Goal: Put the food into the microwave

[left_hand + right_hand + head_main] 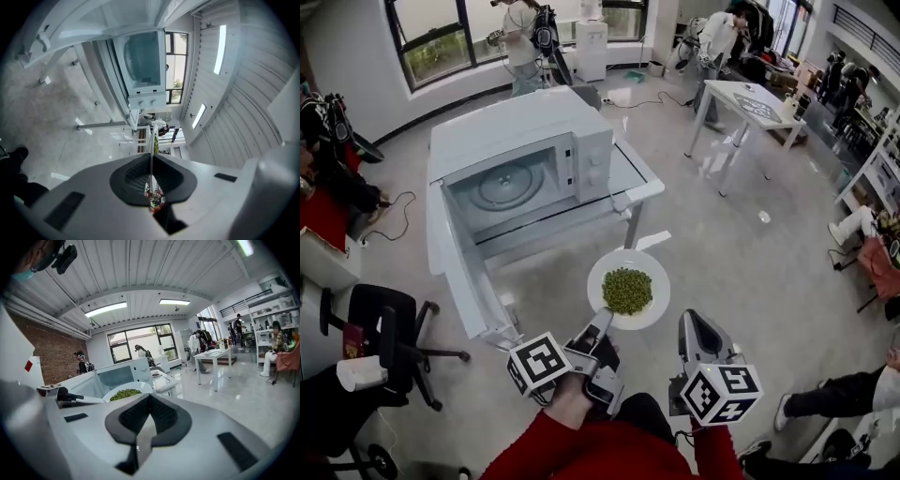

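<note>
A white plate (pixel 606 266) heaped with green peas (pixel 627 290) hangs in the air in front of the open microwave (pixel 520 150). My left gripper (pixel 603 325) is shut on the plate's near rim. In the left gripper view the plate (pixel 151 150) shows edge-on as a thin white line between the jaws. The microwave door (pixel 455 258) is swung out to the left, and the glass turntable (pixel 504 185) inside is bare. Right of the plate, and apart from it, my right gripper (pixel 694 323) is shut with nothing in it. Its own view shows the peas (pixel 124 393) ahead on the left.
The microwave stands on a glass-topped table (pixel 635 178). A black office chair (pixel 384 333) and a paper cup (pixel 361 373) are at the lower left. A white table (pixel 750 101) stands at the back right. People stand by the windows, and someone's legs (pixel 825 396) reach in at the right.
</note>
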Demonstrator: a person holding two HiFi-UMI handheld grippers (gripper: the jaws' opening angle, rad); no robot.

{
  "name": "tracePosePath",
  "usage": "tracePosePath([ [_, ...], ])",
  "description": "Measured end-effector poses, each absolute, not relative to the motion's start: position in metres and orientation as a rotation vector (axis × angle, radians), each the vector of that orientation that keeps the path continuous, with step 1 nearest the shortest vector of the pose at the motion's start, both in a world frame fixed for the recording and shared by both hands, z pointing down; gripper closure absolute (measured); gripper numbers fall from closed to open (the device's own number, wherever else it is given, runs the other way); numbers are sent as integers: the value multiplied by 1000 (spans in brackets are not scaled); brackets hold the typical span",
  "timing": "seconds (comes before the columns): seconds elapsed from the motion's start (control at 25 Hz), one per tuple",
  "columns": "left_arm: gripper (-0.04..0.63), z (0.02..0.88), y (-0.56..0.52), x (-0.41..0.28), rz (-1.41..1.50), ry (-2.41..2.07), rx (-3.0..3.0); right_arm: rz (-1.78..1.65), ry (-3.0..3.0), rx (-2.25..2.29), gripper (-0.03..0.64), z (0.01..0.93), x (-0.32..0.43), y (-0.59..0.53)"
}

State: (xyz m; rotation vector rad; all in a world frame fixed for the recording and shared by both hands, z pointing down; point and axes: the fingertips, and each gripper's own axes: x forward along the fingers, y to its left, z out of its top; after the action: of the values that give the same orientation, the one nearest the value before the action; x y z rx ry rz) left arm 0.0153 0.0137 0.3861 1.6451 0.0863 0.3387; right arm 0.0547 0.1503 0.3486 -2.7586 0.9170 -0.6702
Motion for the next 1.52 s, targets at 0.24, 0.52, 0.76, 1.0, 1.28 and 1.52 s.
tracePosePath([
  [0.24,574,391,-11,40,245,-31,1663,-681,1135,-2735,603,348,100,113],
  [0.52,574,393,-48,76,100,-206,1701,-657,1413,-2642,603,344,167,62],
  [0.76,574,396,-80,106,-77,-435,1664,-691,1771,-2517,601,340,228,10],
  [1.0,574,407,-104,123,-236,-642,1622,-758,2156,-2328,603,354,253,-38],
  [1.28,574,414,-134,123,-414,-787,1576,-767,2463,-2152,603,375,242,-88],
  [1.52,574,424,-153,124,-513,-796,1531,-801,2486,-2128,603,392,233,-118],
])
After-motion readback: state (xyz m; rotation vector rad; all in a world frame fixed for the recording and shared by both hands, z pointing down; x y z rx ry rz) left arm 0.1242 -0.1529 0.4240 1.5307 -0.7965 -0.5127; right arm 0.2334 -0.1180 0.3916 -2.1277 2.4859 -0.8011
